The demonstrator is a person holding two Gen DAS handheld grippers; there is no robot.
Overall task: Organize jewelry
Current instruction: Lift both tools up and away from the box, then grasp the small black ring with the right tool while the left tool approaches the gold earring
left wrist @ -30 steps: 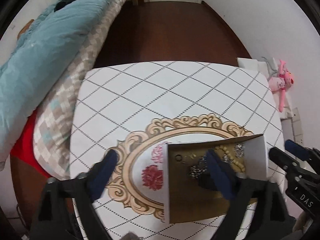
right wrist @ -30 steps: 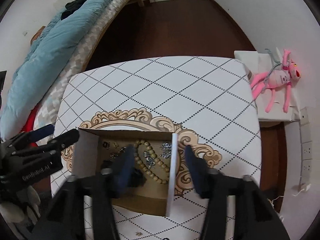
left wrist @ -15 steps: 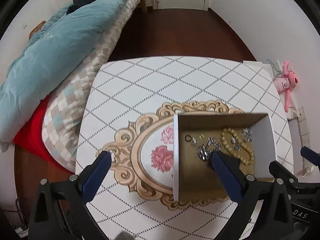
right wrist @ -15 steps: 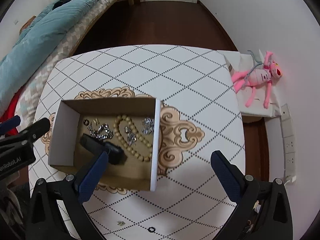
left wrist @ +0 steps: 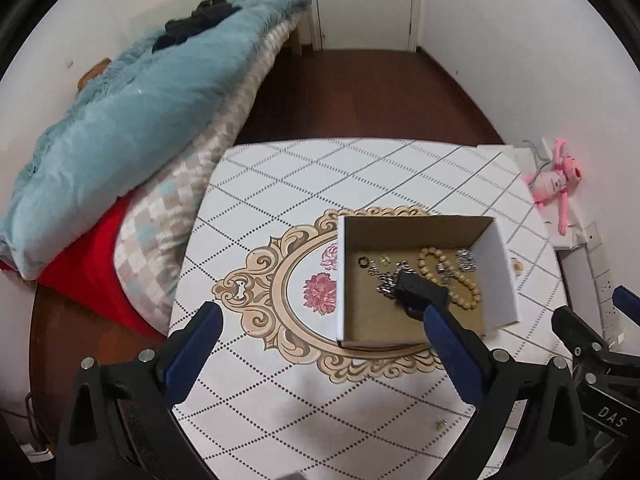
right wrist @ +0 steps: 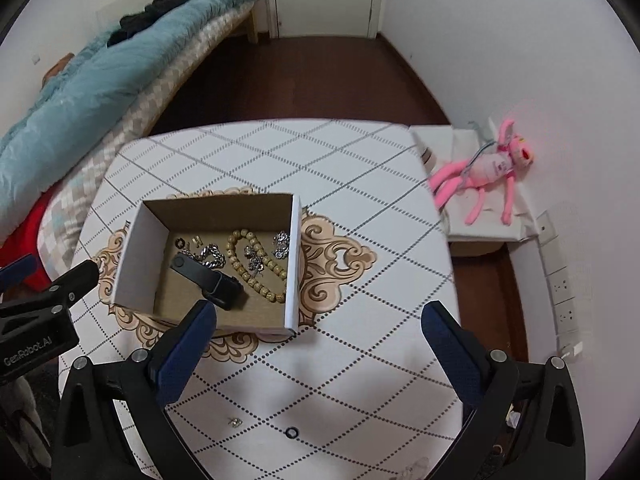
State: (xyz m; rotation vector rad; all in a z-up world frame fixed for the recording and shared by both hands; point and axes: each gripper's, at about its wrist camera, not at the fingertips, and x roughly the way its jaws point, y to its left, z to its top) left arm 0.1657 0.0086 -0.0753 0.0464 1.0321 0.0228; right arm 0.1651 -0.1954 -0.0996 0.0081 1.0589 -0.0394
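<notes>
An open cardboard box (left wrist: 500, 268) (right wrist: 138, 252) stands on the patterned table (left wrist: 304, 400) (right wrist: 360, 216). It holds a wooden bead bracelet (left wrist: 448, 276) (right wrist: 240, 268), silver chains (right wrist: 212, 258), small rings and a black watch (left wrist: 420, 294) (right wrist: 208, 276). A black ring (right wrist: 291, 433) and a small silver piece (right wrist: 235, 422) lie loose on the table near the front edge. My left gripper (left wrist: 320, 328) is open and empty, above the table in front of the box. My right gripper (right wrist: 320, 328) is open and empty, to the right of the box.
A bed with a teal duvet (left wrist: 120, 120) and checked pillow (left wrist: 168, 216) borders the table's left. A pink plush toy (right wrist: 484, 168) lies on a white box (right wrist: 480, 216) by the right wall. A small piece (left wrist: 440, 424) lies near the table's front.
Both grippers have pulled up and back from the box. The right gripper's jaws have opened wide; its fingers no longer straddle the box wall. The box stays put.
</notes>
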